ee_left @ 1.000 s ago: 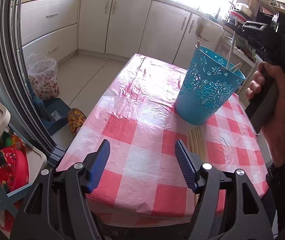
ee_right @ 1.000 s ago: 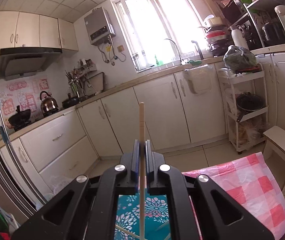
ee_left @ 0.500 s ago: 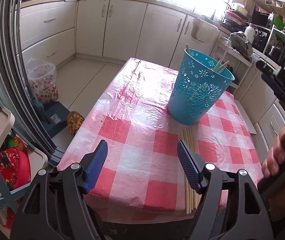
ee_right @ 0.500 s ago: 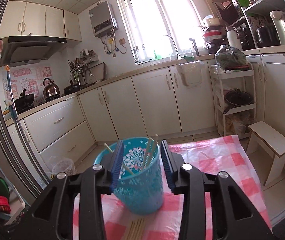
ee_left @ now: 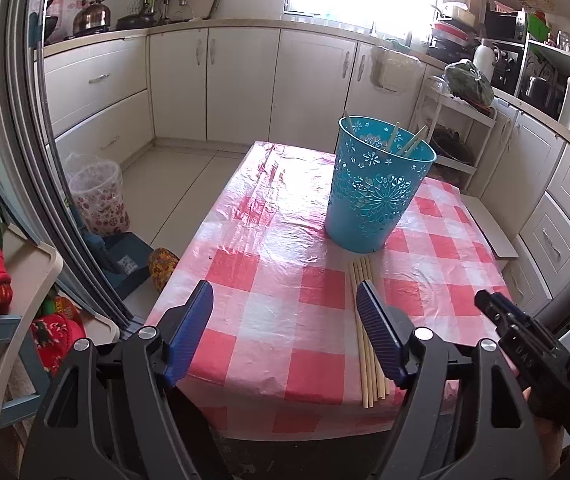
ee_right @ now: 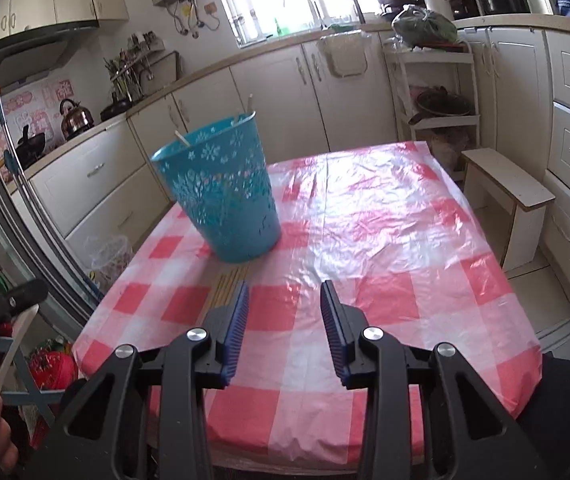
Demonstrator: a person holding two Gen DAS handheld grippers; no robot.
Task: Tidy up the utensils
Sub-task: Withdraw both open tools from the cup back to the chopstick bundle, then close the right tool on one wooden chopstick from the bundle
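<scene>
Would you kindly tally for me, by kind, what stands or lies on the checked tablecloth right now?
Teal basket: 1
Loose chopsticks lying flat: 5, as far as I can separate them
Standing chopsticks in the basket: 3 tips show; more may be hidden
Total: 9 visible

Both wrist cameras look down past their fingers from the table's [ee_left: 269, 320] near edge, close; both share the blue basket [ee_left: 377, 184], centre-right versus upper left [ee_right: 225, 192].
</scene>
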